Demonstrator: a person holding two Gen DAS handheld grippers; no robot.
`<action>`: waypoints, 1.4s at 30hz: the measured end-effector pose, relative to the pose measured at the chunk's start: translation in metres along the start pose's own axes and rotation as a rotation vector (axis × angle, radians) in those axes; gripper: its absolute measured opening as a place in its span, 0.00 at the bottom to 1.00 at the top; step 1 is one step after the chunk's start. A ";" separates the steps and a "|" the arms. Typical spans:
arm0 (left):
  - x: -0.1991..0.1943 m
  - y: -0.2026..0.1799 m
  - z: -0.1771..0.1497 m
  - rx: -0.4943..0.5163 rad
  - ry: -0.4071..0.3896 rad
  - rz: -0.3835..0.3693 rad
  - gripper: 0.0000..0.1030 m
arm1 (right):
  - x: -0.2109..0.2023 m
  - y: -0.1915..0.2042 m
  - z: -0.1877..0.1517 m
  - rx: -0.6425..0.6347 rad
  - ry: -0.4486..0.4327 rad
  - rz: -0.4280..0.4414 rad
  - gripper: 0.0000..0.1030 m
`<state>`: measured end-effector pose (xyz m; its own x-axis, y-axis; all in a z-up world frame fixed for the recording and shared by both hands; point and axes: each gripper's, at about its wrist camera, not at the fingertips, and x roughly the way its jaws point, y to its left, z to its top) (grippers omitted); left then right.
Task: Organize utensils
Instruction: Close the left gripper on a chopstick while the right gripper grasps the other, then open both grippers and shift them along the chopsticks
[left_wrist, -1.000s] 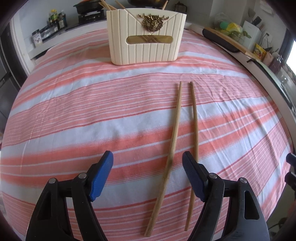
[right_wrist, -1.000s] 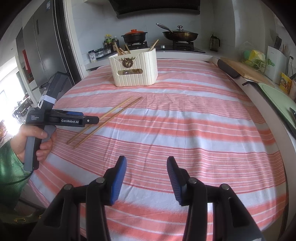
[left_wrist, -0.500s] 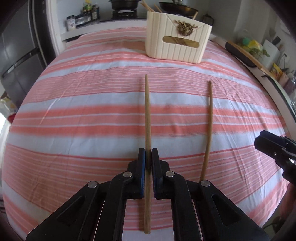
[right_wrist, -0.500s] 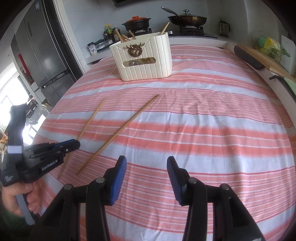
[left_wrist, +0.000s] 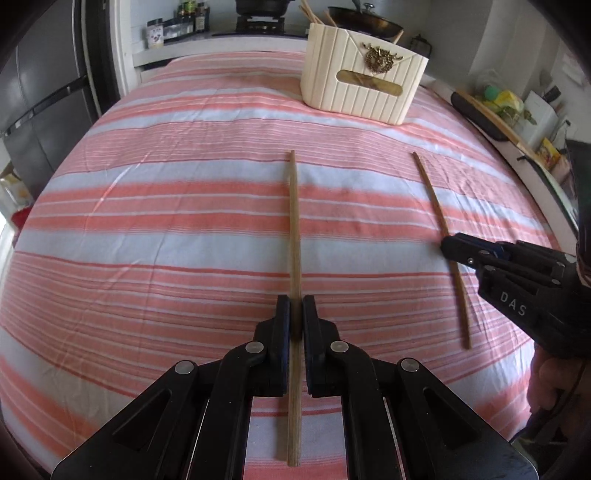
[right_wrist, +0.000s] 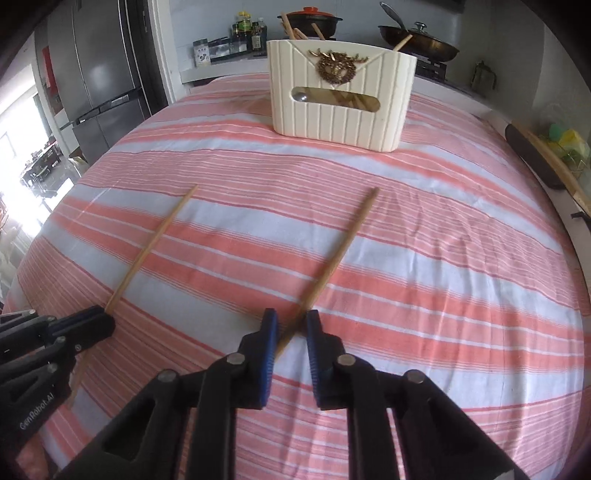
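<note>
Two wooden chopsticks lie apart on the pink striped cloth (left_wrist: 147, 229). My left gripper (left_wrist: 295, 306) is shut on the left chopstick (left_wrist: 293, 221) near its lower third; in the right wrist view that gripper (right_wrist: 109, 321) shows at the left edge on the same stick (right_wrist: 155, 240). My right gripper (right_wrist: 291, 321) straddles the other chopstick (right_wrist: 340, 243), which crosses the gap at a slant. Its jaws are closing, with cloth still showing on either side of the stick. The cream utensil holder (left_wrist: 354, 92) stands at the far side with several sticks in it.
A steel fridge (right_wrist: 99, 74) stands beyond the table's left edge. Pots and a pan (right_wrist: 417, 37) sit on the stove behind the holder (right_wrist: 340, 114). A wooden board (left_wrist: 491, 114) lies along the right counter. A hand (left_wrist: 550, 384) holds the right gripper (left_wrist: 447, 245).
My left gripper shut on one chopstick and swung it away from the other. The right gripper came down over the second chopstick and its jaws narrowed around it.
</note>
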<state>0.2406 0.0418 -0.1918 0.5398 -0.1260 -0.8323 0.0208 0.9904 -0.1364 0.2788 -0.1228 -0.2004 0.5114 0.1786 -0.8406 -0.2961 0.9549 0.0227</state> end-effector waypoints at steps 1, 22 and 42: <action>0.000 -0.002 0.000 -0.001 -0.001 -0.007 0.05 | -0.005 -0.011 -0.006 0.011 -0.003 -0.028 0.09; -0.006 -0.023 -0.015 0.110 0.018 -0.016 0.75 | -0.069 -0.110 -0.096 0.155 -0.039 -0.115 0.54; 0.012 -0.031 -0.008 0.211 0.077 0.021 1.00 | -0.056 -0.113 -0.087 0.081 0.015 -0.069 0.55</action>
<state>0.2394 0.0091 -0.2014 0.4766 -0.1008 -0.8733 0.1901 0.9817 -0.0095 0.2134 -0.2614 -0.2034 0.5157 0.1088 -0.8498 -0.1942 0.9809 0.0077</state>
